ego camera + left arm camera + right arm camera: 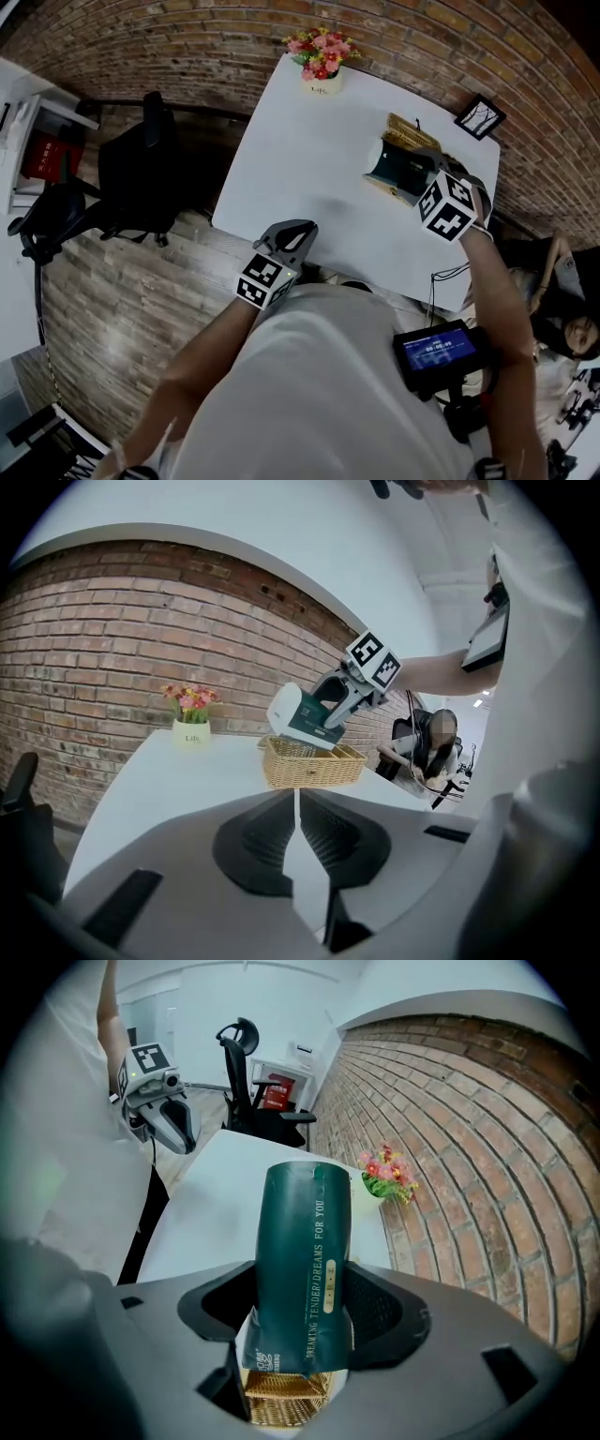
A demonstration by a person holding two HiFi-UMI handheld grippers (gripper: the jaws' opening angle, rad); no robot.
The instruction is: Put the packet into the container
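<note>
A dark green packet [305,1269] with a white end stands between the pads of my right gripper [305,1312], which is shut on it. The packet [398,169] hangs tilted just above the near end of a wicker basket [412,134] at the right side of the white table [309,159]. Below the packet the basket's weave [281,1396] shows. In the left gripper view the packet [309,716] hovers over the basket [312,763]. My left gripper [293,232] rests at the table's near edge, its jaws [298,829] shut on nothing.
A white pot of pink flowers [321,58] stands at the table's far edge. A small black picture frame [480,116] sits at the far right corner. A black office chair [141,169] stands left of the table, and a person [567,309] sits to the right.
</note>
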